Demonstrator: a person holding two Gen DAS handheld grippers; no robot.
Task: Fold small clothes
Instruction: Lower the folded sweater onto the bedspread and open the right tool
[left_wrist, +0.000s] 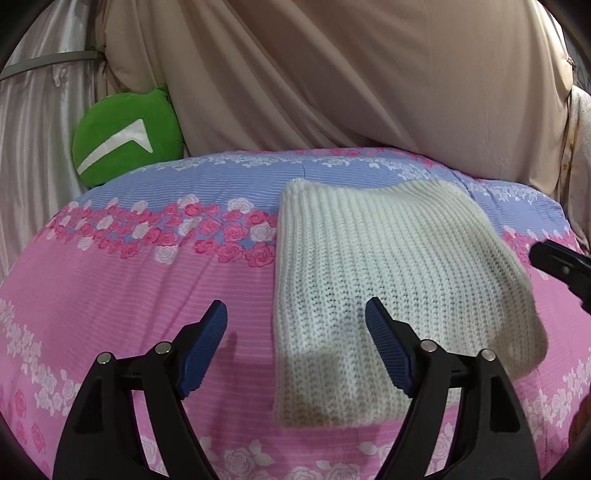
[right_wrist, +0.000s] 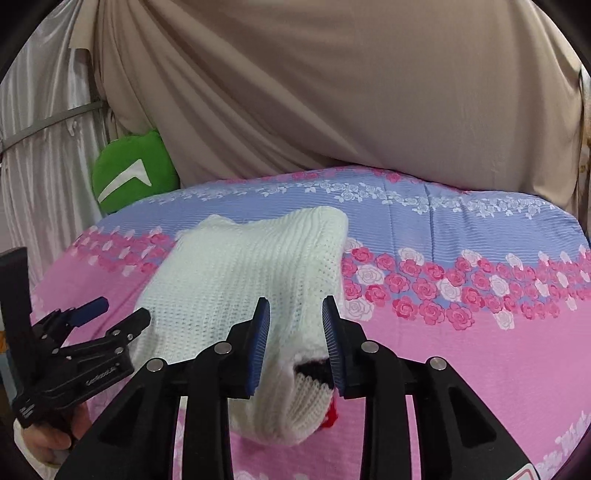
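Your right hand-held gripper pinches the white knit's near corner. Your left hand-held gripper gapes empty over its near left edge.

The knitted garment lies folded flat on the bedspread. The left gripper sits at its near edge — one finger over the bedspread to the left, the other over the knit. The right gripper is at the garment's near right corner, a raised fold of knit between its fingers. Behind the bed hangs a draped cloth; a cushion rests at the far left corner, against a curtain.
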